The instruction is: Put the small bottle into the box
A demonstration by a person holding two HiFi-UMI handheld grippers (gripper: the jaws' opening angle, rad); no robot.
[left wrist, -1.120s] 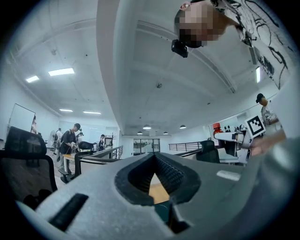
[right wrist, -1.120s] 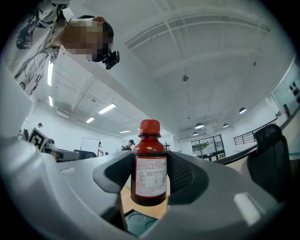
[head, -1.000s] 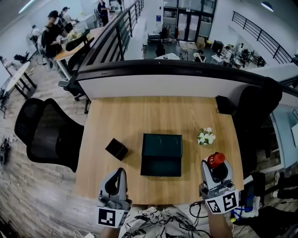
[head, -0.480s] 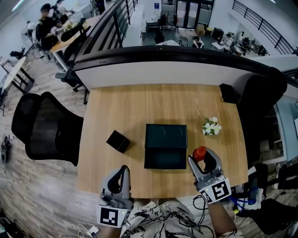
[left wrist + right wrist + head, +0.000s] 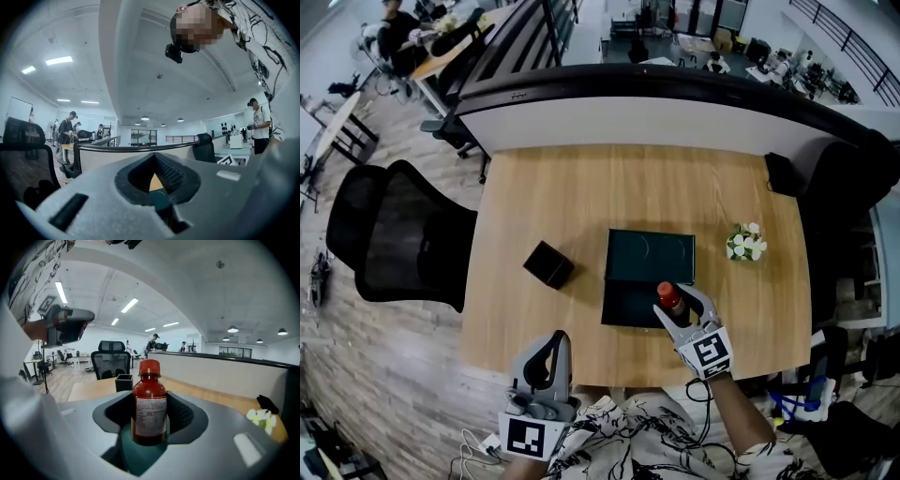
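A small red bottle [image 5: 669, 295] with a red cap and a white label stands upright between the jaws of my right gripper [image 5: 677, 306], which is shut on it. It hangs over the right front part of the open dark green box [image 5: 628, 305], whose lid [image 5: 649, 253] lies back. In the right gripper view the bottle [image 5: 149, 404] fills the middle of the right gripper [image 5: 150, 417], with green box surface below. My left gripper [image 5: 546, 361] is shut on nothing near the table's front edge. Through the left gripper [image 5: 152, 180] a sliver of the box [image 5: 160, 200] shows.
A small black cube-shaped holder [image 5: 548, 264] sits left of the box on the wooden table [image 5: 553, 197]. White flowers [image 5: 746, 242] lie to the right, a black object [image 5: 781, 173] at the far right corner. A black office chair [image 5: 394, 234] stands left of the table.
My right gripper has carried the bottle leftwards and away from me, from the table's right front to over the box. The left gripper has stayed in place.
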